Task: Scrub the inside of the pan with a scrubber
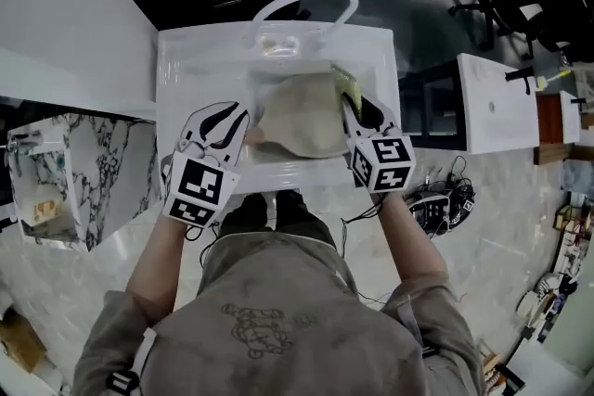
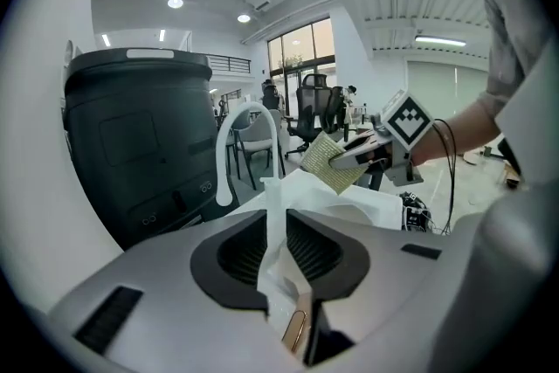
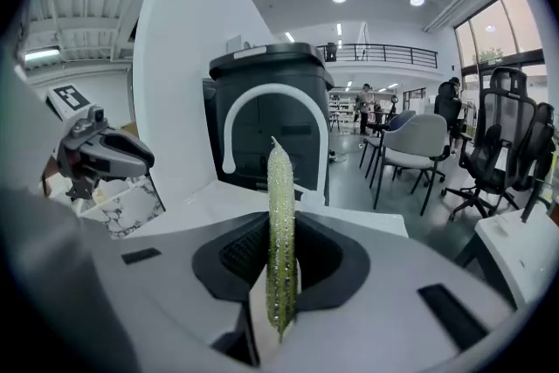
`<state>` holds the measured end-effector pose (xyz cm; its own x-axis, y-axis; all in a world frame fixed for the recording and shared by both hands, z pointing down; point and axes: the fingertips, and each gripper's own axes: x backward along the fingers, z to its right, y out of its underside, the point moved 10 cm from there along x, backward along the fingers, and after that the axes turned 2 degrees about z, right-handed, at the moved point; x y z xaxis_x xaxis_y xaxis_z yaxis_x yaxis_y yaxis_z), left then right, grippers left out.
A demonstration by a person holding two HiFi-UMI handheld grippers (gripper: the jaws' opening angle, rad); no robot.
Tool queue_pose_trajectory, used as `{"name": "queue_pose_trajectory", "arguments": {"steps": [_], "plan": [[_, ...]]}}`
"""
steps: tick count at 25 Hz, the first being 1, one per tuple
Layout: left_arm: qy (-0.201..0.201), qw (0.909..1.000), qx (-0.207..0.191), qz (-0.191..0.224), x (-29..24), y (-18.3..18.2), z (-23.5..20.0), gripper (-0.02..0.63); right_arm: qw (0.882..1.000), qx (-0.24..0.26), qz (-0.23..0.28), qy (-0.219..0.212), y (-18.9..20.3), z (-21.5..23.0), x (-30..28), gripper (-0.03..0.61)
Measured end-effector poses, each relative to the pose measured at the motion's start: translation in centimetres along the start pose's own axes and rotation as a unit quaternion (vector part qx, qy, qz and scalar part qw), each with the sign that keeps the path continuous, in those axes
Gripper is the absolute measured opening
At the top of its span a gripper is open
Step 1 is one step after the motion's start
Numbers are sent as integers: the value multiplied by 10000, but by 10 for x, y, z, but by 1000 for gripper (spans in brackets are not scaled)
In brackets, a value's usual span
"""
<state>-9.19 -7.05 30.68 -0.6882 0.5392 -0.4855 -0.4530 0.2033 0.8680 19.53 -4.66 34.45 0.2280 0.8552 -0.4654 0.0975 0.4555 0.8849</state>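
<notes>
Pan (image 1: 299, 118) | L hand-held gripper (image 1: 241, 127) clamped on its edge | R hand-held gripper (image 1: 355, 111) pinching scrubber (image 1: 346, 82)

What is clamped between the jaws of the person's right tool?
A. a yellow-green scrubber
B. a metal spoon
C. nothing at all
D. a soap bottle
A: in the right gripper view the right tool is shut on the scrubber, which stands edge-on between its jaws; the head view shows it above the pan.
</notes>
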Motion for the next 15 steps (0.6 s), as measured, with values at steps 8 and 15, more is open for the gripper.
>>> {"name": "queue_pose_trajectory", "arguments": {"steps": [8, 15], "plan": [[372, 9899, -787, -1122, -46, 46, 7, 170, 9968, 58, -786, -140, 51, 29, -66, 72], [1079, 9772, -328, -1797, -73, 97, 4, 195, 9906, 112, -1356, -130, 90, 46, -106, 73]]}}
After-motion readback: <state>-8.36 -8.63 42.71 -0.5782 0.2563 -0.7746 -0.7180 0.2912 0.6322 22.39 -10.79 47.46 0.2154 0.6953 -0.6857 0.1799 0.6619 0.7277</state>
